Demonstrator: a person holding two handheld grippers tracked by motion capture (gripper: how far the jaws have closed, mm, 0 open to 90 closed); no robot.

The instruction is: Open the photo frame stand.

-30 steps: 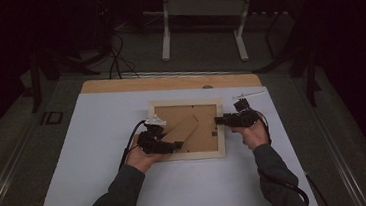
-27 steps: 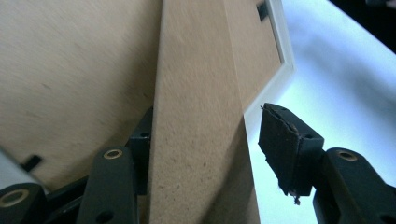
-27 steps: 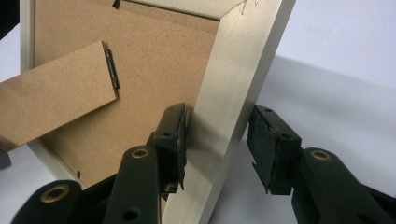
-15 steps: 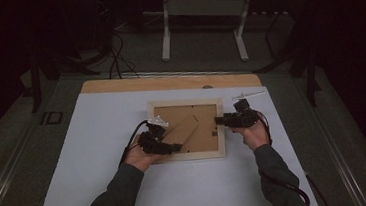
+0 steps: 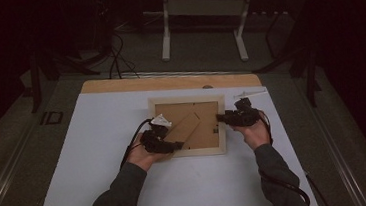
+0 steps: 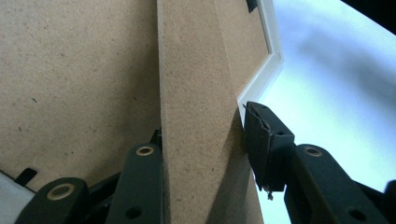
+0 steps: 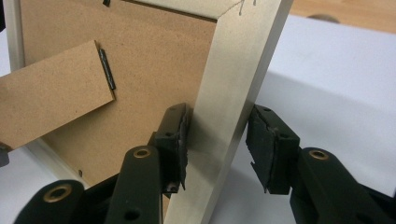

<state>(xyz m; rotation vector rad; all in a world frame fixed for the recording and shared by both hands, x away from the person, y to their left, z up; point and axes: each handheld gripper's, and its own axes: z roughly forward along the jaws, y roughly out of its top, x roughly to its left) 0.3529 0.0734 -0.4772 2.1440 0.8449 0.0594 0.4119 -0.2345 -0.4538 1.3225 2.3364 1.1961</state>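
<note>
Between the two black jaws of my left gripper [image 6: 205, 154] I see one long brown fibreboard stand flap [image 6: 196, 116] of the picture frame. The left jaw lies against the flap's edge. The right pad is just beside the other edge, and I cannot tell if it touches. These jaws have just been closing with the flap between them.

My right gripper [image 7: 217, 144] has its two jaws astride one side rail of the pale wooden picture frame [image 7: 233, 88]. The inner pad touches the rail. The outer pad stands a little apart from it, so I count this grip as released, not clenched. These jaws have closed slightly too.

I count one frame, one brown backing board [image 7: 154, 60], one flap with one small black hinge [image 7: 108, 69], two grippers and two hands.

Compared with one second ago, in the high view the frame [image 5: 191, 152] lies at the same place on the white table sheet [image 5: 99, 140], back side up, and both hands kept their positions. The left gripper [image 5: 162, 141] is at the lower left corner of the frame, and the right gripper [image 5: 232, 118] is at its right edge.

Farther out, one strip of bare wooden tabletop [image 5: 169, 82] shows beyond the sheet, and one small white object [image 5: 250, 94] lies near the frame's upper right corner.
</note>
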